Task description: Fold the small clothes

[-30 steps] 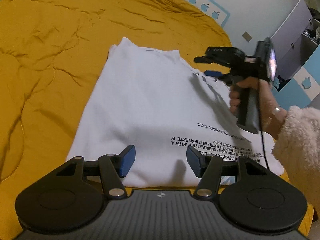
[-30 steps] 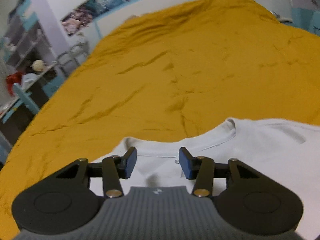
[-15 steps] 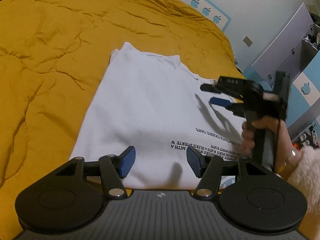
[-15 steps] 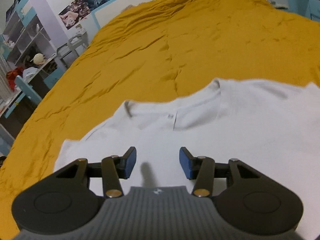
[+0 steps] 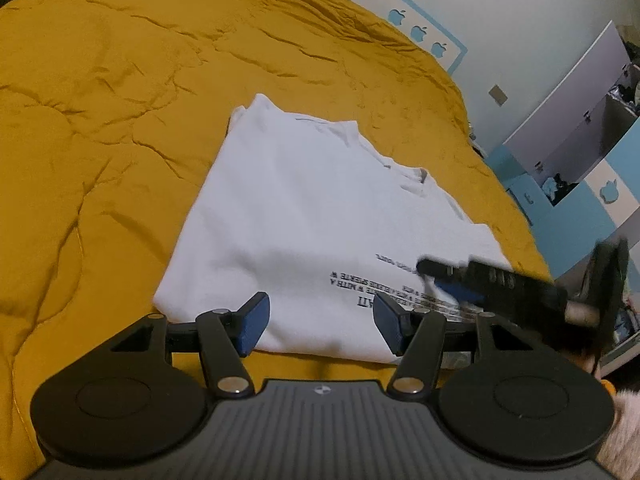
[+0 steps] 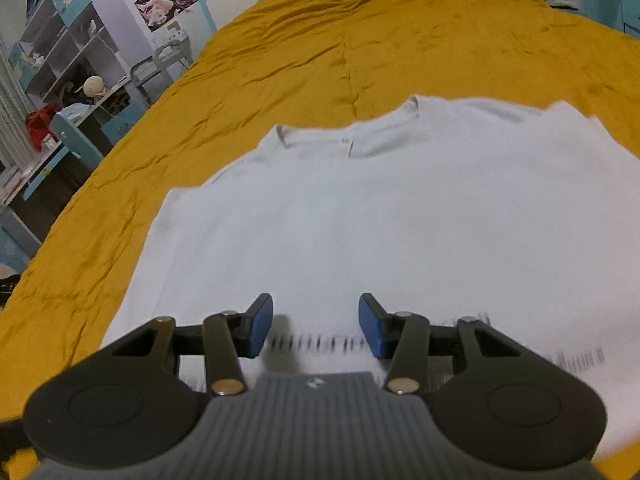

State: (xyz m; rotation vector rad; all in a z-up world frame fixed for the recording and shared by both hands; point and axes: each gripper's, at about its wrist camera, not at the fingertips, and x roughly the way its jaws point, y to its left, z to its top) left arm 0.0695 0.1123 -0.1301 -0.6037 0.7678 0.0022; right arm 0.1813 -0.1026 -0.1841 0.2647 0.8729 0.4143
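With both grippers' fingers (image 5: 252,322) open and empty, we judge the soft, limp white shirt (image 5: 304,216) best pinched at its near hem.

White shirt (image 5: 304,208), mustard bedspread (image 5: 120,120)

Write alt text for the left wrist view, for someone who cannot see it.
A white T-shirt with black lettering lies partly folded on a mustard-yellow bedspread. The left tool stands open and empty near its closest edge, while the blurred right tool reaches over the lettering from the right.
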